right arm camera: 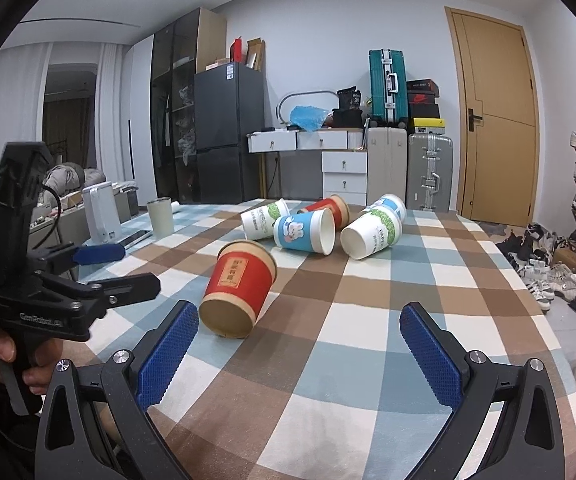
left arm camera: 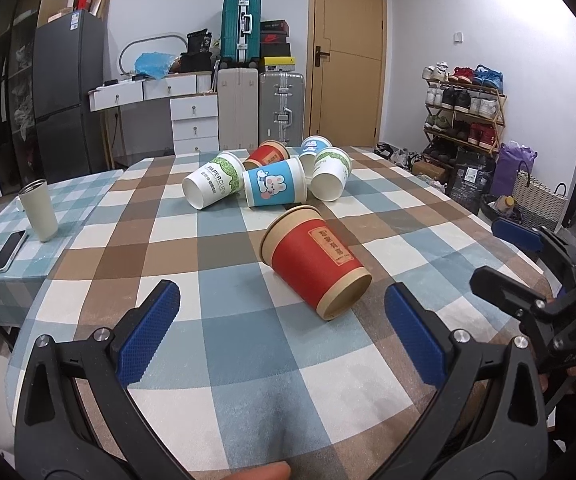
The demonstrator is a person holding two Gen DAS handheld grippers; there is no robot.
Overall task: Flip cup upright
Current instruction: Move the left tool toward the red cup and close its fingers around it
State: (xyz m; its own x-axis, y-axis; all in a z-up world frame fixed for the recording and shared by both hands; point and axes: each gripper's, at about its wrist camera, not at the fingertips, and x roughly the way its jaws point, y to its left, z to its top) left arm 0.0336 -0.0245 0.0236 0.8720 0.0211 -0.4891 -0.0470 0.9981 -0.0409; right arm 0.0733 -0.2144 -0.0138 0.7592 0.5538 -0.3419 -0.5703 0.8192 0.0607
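The red cup (left arm camera: 315, 262) lies on its side on the checked bench (left arm camera: 216, 360), apart from the other cups and nearest the tools. Its base end points toward the cameras and its rimmed mouth end points away, toward the pile.

The left tool (left arm camera: 282, 326) is spread wide and holds nothing. The cup lies just ahead of it, between the lines of its two blue pads (left arm camera: 150, 334) but beyond their tips, touching neither. Its base sits closer to the right pad.

The right tool (right arm camera: 299, 346) is also spread wide and grips nothing. In its view the red cup (right arm camera: 240, 286) lies ahead and to the left, its base just past the tip of the left pad (right arm camera: 168, 354); whether they touch cannot be told. The right pad is well apart from it.

Farther back, five more cups lie tipped in a cluster: a blue cup (left arm camera: 276, 187) in front, white-green cups (left arm camera: 212, 184) on either side, another red and another blue behind.

A tumbler (left arm camera: 40, 210) stands at the left edge, with a phone (left arm camera: 8, 250) lying just beside it.
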